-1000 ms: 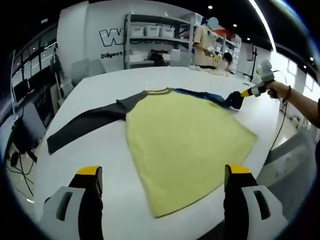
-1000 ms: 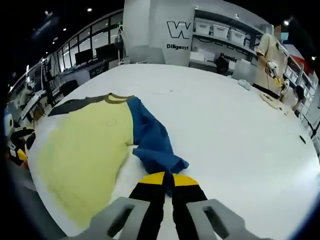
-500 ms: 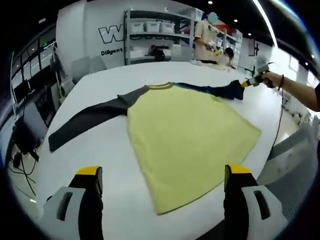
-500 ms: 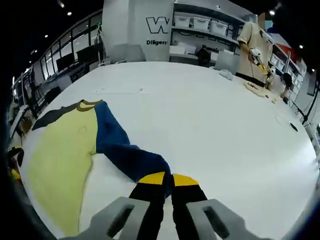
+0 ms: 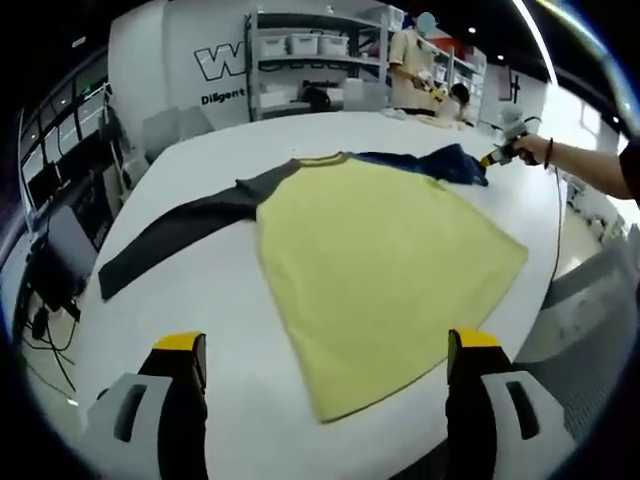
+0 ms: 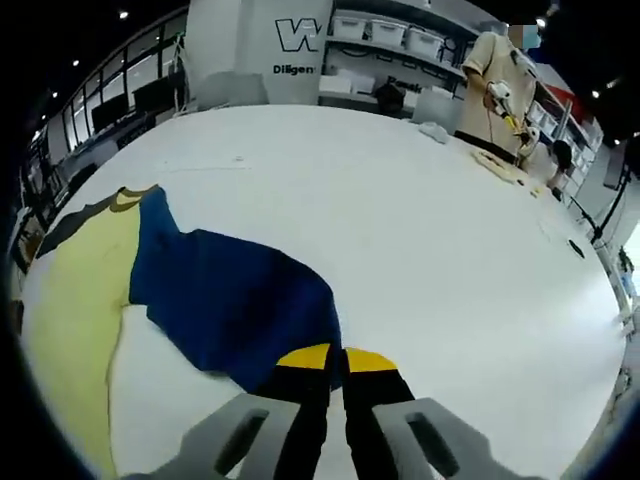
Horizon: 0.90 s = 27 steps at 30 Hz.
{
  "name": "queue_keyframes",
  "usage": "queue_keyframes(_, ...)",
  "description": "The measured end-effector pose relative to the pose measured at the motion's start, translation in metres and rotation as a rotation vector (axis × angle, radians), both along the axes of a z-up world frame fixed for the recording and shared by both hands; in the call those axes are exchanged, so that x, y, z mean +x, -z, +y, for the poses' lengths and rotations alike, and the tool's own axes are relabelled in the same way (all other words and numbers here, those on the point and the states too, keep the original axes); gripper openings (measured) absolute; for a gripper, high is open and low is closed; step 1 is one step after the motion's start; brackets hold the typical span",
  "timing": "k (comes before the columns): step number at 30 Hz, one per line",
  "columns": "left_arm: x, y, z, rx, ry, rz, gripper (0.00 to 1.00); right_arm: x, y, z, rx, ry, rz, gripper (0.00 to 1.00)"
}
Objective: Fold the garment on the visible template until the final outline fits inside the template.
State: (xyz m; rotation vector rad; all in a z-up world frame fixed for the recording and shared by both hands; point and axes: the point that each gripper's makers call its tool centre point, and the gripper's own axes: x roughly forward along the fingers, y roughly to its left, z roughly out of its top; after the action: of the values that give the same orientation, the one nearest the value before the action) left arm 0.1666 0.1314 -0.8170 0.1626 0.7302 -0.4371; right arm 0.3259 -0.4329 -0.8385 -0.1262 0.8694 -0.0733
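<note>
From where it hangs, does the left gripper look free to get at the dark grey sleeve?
Probably yes. The left gripper is open and holds nothing, and the grey sleeve lies flat on bare white table ahead on its left side. Nothing lies across that path; the right gripper is busy on the blue sleeve.

Back wall (image 5: 150,70): large "W", partly cut; below it "Diligent", rest cut off.

Shelving (image 5: 315,60), chairs (image 5: 180,128), standing person (image 6: 492,75)
</note>
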Motion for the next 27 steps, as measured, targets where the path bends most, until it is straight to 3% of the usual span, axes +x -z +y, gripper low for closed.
queue_keyframes(5, 0.001, 0.001, 0.004, 0.006, -0.018, 0.001, 0.98, 0.007, 0.002, -0.019, -0.076, 0.007, 0.02, 0.0)
queue_keyframes(9, 0.0, 0.003, 0.003, 0.011, -0.008, 0.012, 0.98, 0.012, 0.003, -0.029, -0.087, 0.031, 0.013, 0.0)
queue_keyframes(16, -0.001, 0.004, 0.004, 0.018, -0.008, 0.015, 0.97, 0.007, 0.013, -0.051, -0.153, 0.059, 0.053, 0.0)
queue_keyframes(27, -0.003, 0.006, 0.002, 0.024, 0.005, 0.024, 0.97, -0.004, 0.018, -0.068, -0.132, 0.104, 0.035, 0.0)
